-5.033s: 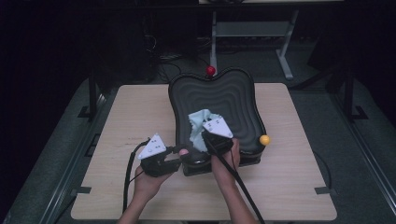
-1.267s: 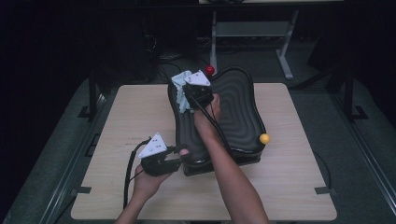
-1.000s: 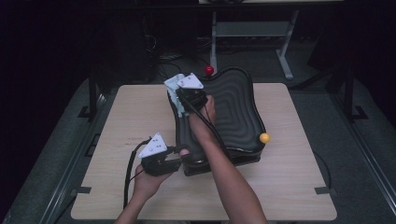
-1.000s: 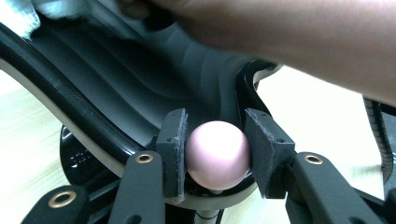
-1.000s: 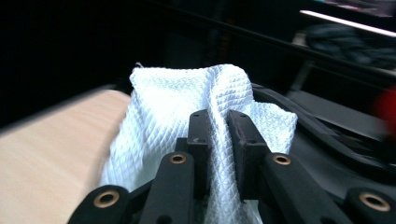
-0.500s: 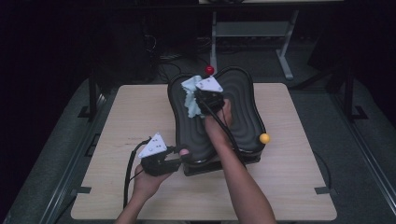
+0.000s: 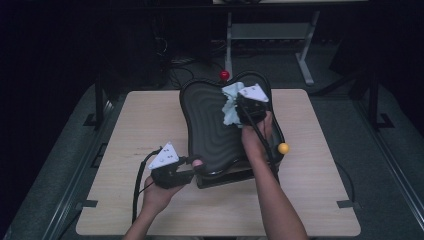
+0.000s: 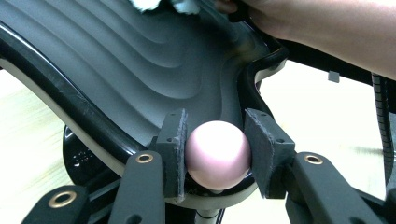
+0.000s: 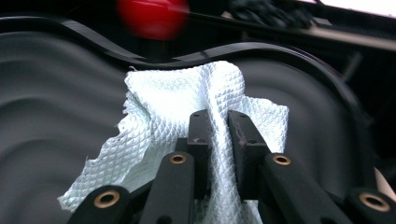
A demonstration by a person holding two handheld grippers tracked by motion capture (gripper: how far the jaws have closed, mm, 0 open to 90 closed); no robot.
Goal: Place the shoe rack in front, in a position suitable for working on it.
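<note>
- Cloth (image 9: pixel 187 135), a white waffle-textured wipe, lies crumpled on the far part of the black rippled pad (image 7: pixel 210 125), just below the pad's far rim
- Right gripper (image 9: pixel 218 135) pinches a fold of the cloth between its two black jaws, which stand close together with the fabric squeezed between them
- Right hand (image 7: pixel 255 142) reaches across the pad from its near edge, forearm stretched forward over the ribbed surface, the gripper pointing away from the person
- Left gripper (image 8: pixel 215 154) grips a pale pink ball (image 8: pixel 217 155) at the pad's near edge, both pads pressed against the ball's sides
- Left hand (image 7: pixel 160 192) rests low at the pad's near left corner, wrist just above the table
- Red ball (image 7: pixel 224 75) stands just beyond the pad's far rim; a yellow ball (image 7: pixel 283 148) sits at the pad's right edge
- Pad rests on a black base on a light wooden table (image 7: pixel 145 120), roughly at its middle
- Around the table lies dark grey floor (image 7: pixel 385 165), with a pale desk frame (image 7: pixel 300 50) and cables behind the pad in a dim room
</note>
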